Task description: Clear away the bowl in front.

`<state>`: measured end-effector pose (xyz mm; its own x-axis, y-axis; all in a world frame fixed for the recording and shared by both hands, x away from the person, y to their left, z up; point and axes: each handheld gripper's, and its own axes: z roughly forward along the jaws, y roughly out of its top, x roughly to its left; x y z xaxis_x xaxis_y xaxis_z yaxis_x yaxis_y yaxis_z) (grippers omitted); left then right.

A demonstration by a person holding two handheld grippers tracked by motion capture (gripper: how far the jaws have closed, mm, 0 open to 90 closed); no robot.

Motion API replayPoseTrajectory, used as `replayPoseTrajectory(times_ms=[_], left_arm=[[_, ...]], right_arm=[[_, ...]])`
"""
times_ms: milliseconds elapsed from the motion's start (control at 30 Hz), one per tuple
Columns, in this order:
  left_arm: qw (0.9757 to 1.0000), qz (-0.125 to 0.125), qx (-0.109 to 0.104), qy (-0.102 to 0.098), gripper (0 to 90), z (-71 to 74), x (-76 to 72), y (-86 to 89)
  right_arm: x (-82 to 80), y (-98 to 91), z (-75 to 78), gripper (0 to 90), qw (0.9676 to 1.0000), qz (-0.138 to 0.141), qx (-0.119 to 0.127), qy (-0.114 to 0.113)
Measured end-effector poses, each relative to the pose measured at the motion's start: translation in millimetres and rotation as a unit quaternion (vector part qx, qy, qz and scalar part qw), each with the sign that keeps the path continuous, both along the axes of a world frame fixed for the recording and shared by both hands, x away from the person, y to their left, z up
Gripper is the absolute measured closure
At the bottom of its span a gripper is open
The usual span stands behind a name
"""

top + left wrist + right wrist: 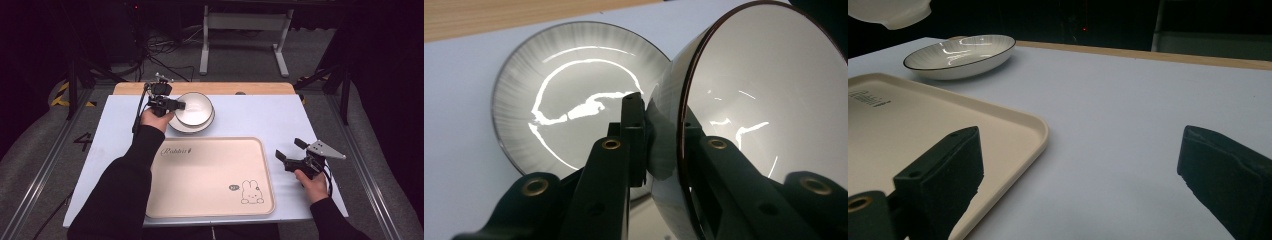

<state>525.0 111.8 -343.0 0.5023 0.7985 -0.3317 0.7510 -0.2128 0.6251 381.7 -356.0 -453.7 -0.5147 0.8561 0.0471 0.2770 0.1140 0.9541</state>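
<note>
The left gripper [176,105] is pinching the rim of a glossy white ceramic bowl with a thin dark edge [195,107], one jaw pressing on the outer wall and the other lying inside, and it is holding that bowl in the air above a shallow white ribbed plate with a dark rim [564,95] that is resting on the pale blue table top [260,115] near its far wooden edge. In the right gripper view the bowl's underside [890,12] is hanging clear above the plate [960,55], so the two are apart. The main risk, as I am judging it, is slipping: the glaze is looking smooth and shiny, the grip is taking only a narrow bite at one side of the rim, and the bowl's weight is hanging off that bite, so it could rotate in the jaws or drop onto the plate below and chip both. A quick swing toward the cream rectangular plastic tray with a rabbit drawing [210,175], lying empty just in front, could make this worse. The right gripper [291,150] is waiting with jaws spread wide beside the tray's right edge, holding nothing, too far off to be steadying the bowl.
</note>
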Motion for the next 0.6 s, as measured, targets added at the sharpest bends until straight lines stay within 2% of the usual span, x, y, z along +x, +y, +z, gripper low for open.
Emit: replayPoseTrajectory(times_ms=[33,133,267,400,600], left_arm=[[1.0,0.0,0.0,0.0,81.5,0.0,0.0,0.0],[0.9996,-0.03,0.001,0.003,81.4,4.3,-9.7,-5.6],[0.9988,-0.048,0.003,0.002,81.5,6.7,-15.2,-9.6],[0.9972,-0.075,0.003,0.011,81.4,7.9,-20.2,-14.8],[0.9944,-0.105,0.011,0.008,81.4,11.3,-30.1,-21.3]], right_arm=[[0.0,0.0,0.0,5.1,1.0,0.0,0.0,0.0],[0.0,0.1,0.0,5.1,1.0,0.0,-0.001,0.0],[-0.1,0.4,0.1,5.1,1.0,0.0,0.0,0.001],[-0.1,0.4,0.1,5.1,1.0,0.0,0.0,0.001],[-0.1,0.4,0.1,5.1,1.0,0.0,0.0,0.0]])
